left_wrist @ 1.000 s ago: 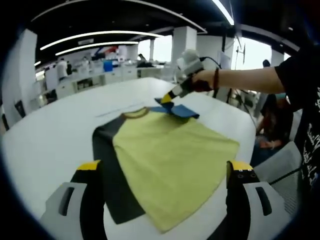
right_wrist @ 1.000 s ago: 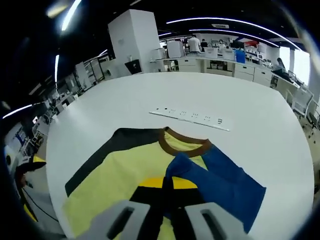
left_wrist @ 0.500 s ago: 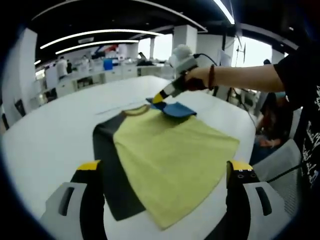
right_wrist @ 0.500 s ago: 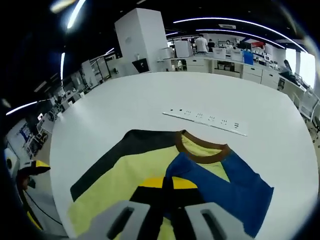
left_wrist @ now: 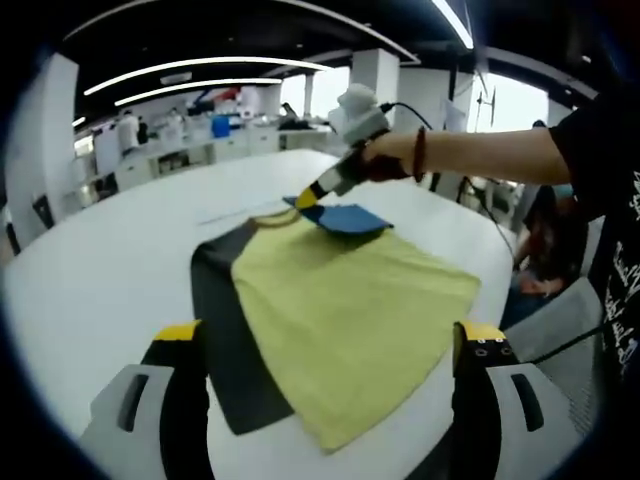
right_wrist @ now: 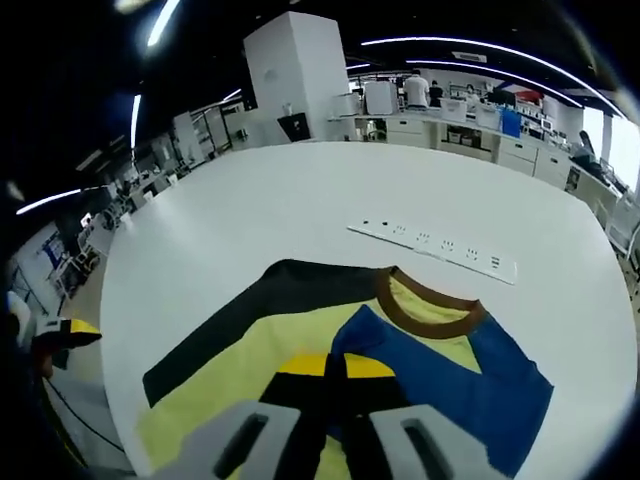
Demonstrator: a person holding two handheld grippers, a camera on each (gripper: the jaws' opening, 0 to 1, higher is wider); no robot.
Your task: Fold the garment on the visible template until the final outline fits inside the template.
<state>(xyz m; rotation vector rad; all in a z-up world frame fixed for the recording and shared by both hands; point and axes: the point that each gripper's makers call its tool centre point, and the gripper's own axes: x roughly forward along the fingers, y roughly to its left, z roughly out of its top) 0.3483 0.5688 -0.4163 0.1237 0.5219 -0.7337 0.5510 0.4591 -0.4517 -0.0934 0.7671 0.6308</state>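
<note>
We pinch the blue sleeve (right_wrist: 440,375) in our right gripper (left_wrist: 308,197) over the T-shirt (left_wrist: 350,315) lying mid-table (left_wrist: 90,270), its yellow body stretching back toward our spread, idle left gripper (left_wrist: 330,345).

Bare white round table (right_wrist: 250,210) lies open around the flat yellow T-shirt with black and blue sleeves (right_wrist: 270,340), widest on the black-sleeve side. Beyond the brown collar, a long white power strip (right_wrist: 432,241) lies across the far path, apart from the cloth. The right gripper (left_wrist: 308,196) and the person's forearm (left_wrist: 480,155) hang over the blue sleeve, blocking that corner. A grey chair (left_wrist: 565,330), seemingly, crowds the near edge.
</note>
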